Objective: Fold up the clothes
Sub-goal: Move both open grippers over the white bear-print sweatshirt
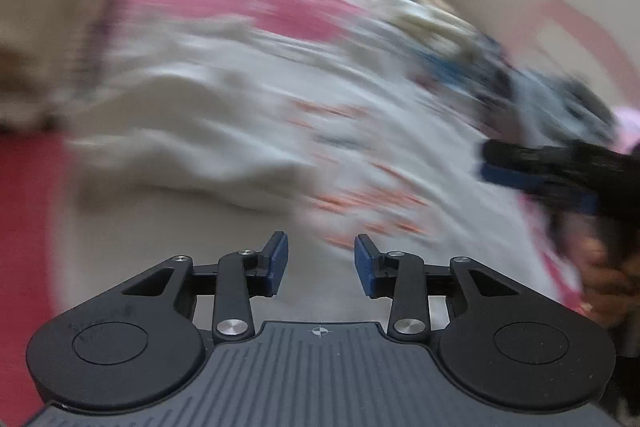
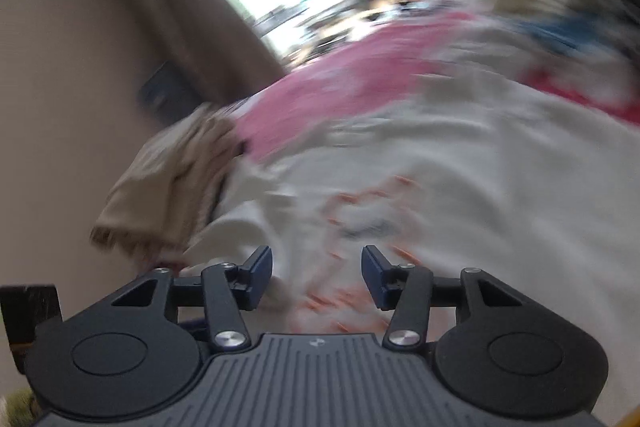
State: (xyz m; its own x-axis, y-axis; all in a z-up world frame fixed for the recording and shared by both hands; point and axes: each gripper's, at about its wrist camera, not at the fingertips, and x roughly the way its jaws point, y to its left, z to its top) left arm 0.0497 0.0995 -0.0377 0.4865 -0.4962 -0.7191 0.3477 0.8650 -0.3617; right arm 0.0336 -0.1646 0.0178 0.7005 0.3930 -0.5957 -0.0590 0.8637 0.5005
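Both claws, left claw (image 1: 321, 265) and right claw (image 2: 317, 277), gape empty; white garment (image 1: 248, 115), rumpled, looks soft, light; a hem edge suits gripping.

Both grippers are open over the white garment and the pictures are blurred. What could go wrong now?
1. The left gripper and right gripper hold nothing; closing amid such blur could pinch a wrinkle of the white garment, not an edge.
2. The beige cloth lies against it and might get caught too.
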